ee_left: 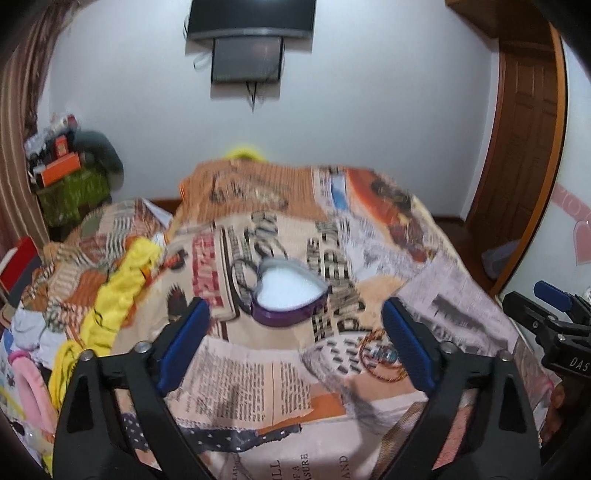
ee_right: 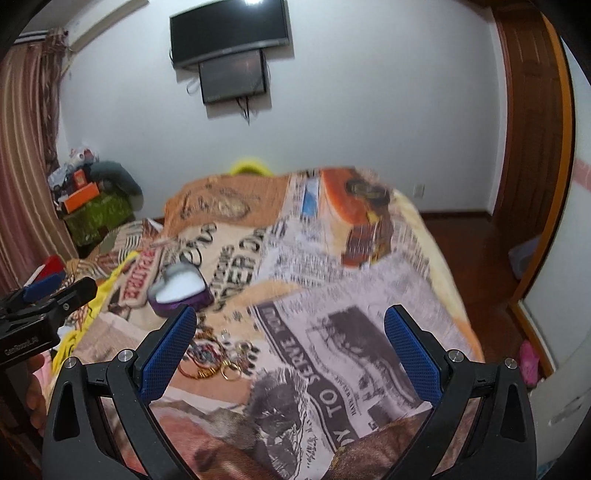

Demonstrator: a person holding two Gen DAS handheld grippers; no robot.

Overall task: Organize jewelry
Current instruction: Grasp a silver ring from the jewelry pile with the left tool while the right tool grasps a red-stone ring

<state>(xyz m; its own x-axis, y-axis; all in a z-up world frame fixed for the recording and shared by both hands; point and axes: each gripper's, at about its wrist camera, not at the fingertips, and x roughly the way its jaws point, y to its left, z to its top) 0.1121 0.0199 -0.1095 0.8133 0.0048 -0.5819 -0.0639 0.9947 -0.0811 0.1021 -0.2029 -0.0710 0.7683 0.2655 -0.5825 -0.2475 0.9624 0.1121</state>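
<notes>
My left tool (ee_left: 295, 339) is spread wide, nothing between the blue pads (ee_left: 184, 343), hanging over the bed. My right tool (ee_right: 291, 354) is spread wide too and carries nothing.

Left wrist view: heart-shaped box (ee_left: 290, 293) sits at 12 o'clock from the tool, just past the fingertips, lid off, white lining up, purple wall. It rests on the newspaper-print bedspread (ee_left: 236, 384). A thin reddish-gold bangle (ee_left: 380, 356) lies at 3 o'clock, flat on the bedspread, just beside the right pad; whether it touches the pad I can't tell. My right tool also shows here at the 3 o'clock edge.

Right wrist view: the same heart-shaped box (ee_right: 183, 290) sits at 10 o'clock, just beyond the left pad tip. The jewelry pile (ee_right: 218, 356), gold rings and bangles plus some smaller pieces, lies at 9 o'clock, partly hidden behind the left pad (ee_right: 168, 354). Pieces are too blurred to count. My left tool (ee_right: 48, 295) enters at the 9 o'clock edge.

Further out: yellow cloth (ee_left: 110, 295) bunched at 9 o'clock on the bed, wall-mounted TV (ee_right: 229, 31) at 12 o'clock, wooden door (ee_left: 524, 147) at 2 o'clock, striped curtain (ee_right: 26, 166) at 10 o'clock.
</notes>
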